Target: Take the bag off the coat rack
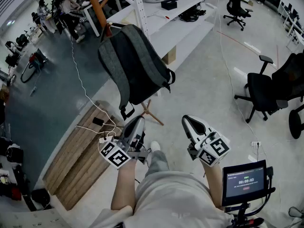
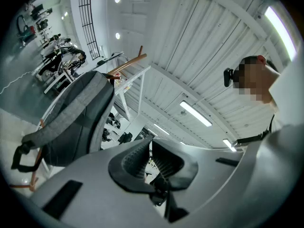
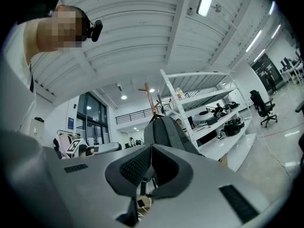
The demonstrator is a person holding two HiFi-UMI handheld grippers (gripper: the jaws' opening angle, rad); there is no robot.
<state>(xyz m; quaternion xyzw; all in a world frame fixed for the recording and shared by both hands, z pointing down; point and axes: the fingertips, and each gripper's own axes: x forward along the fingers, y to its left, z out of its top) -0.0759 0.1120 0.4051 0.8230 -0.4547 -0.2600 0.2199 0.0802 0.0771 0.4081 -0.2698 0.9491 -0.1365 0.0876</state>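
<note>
A grey and black backpack (image 1: pixel 135 65) hangs by its top from a wooden coat rack (image 1: pixel 97 6), and its straps dangle toward the rack's feet (image 1: pixel 151 111). Both grippers are held low in front of me, short of the bag and apart from it. My left gripper (image 1: pixel 137 122) points at the bag's lower end with its jaws shut and nothing between them. My right gripper (image 1: pixel 189 121) is to the right, also shut and empty. The left gripper view has the backpack (image 2: pixel 76 118) at the left, ahead of the gripper (image 2: pixel 150 144). In the right gripper view the backpack (image 3: pixel 166 132) hangs straight beyond the gripper (image 3: pixel 152 148).
White shelving (image 1: pixel 175 13) stands behind the rack. A low wooden platform (image 1: pixel 80 156) with cables lies at the left. Black office chairs (image 1: pixel 263 91) stand at the right. A small screen (image 1: pixel 244 179) is mounted at my lower right. People sit at desks far left (image 1: pixel 69 6).
</note>
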